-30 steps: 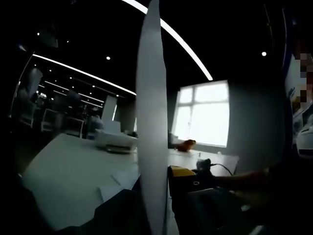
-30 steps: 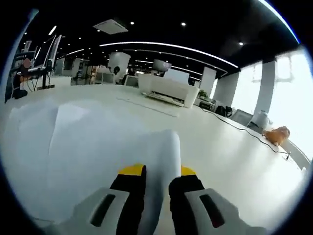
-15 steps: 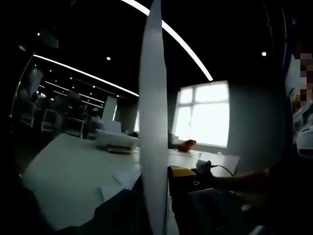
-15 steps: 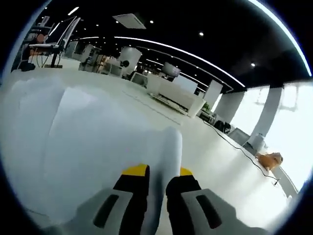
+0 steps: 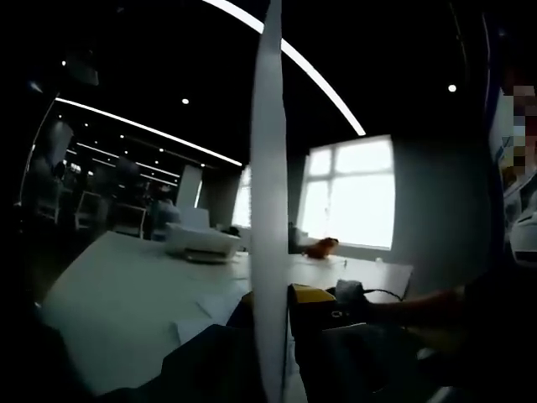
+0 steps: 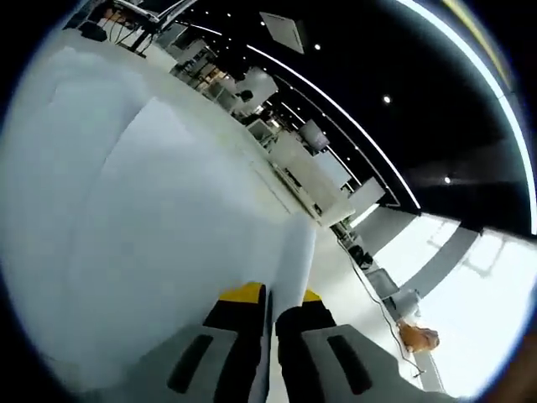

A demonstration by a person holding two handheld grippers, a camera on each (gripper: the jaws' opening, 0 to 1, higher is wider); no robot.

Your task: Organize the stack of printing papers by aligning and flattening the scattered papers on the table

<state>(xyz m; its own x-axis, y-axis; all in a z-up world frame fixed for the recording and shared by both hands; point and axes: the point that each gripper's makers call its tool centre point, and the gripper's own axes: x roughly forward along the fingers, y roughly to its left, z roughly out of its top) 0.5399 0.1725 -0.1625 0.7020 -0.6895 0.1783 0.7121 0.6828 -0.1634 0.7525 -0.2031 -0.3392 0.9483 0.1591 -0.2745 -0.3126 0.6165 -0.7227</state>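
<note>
Your right gripper clamped on paper sheet; left gripper's jaws hidden (cannot tell state) behind edge-on paper. Printer on table.

Open-plan office: printer, long white table.

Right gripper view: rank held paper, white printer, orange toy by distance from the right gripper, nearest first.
1. paper: clamped in the right gripper, spreading left.
2. white printer: mid-table, ahead, above the jaws.
3. orange toy: far table edge, lower right by the window.
</note>
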